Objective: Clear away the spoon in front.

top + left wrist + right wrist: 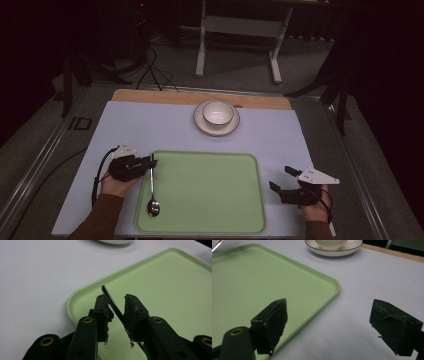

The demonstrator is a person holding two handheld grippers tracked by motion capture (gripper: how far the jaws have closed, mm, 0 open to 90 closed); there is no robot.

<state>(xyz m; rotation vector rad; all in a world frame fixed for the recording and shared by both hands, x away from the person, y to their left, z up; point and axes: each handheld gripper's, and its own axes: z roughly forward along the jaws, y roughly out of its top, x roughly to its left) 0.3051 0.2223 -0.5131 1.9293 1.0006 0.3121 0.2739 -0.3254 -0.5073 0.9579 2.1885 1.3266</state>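
Spoon handle sits between the left tool's point(150, 162) part-open jaws.
Spoon point(152, 192) is laid on the tray's point(210, 190) left edge, bowl toward the person; right tool point(282, 178) is held wide, empty, beside the tray.

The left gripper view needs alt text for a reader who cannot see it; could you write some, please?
Two black jaws of the left gripper stand slightly apart around the dark handle of a spoon, over the near corner of a pale green tray. The tray lies on a white table surface.
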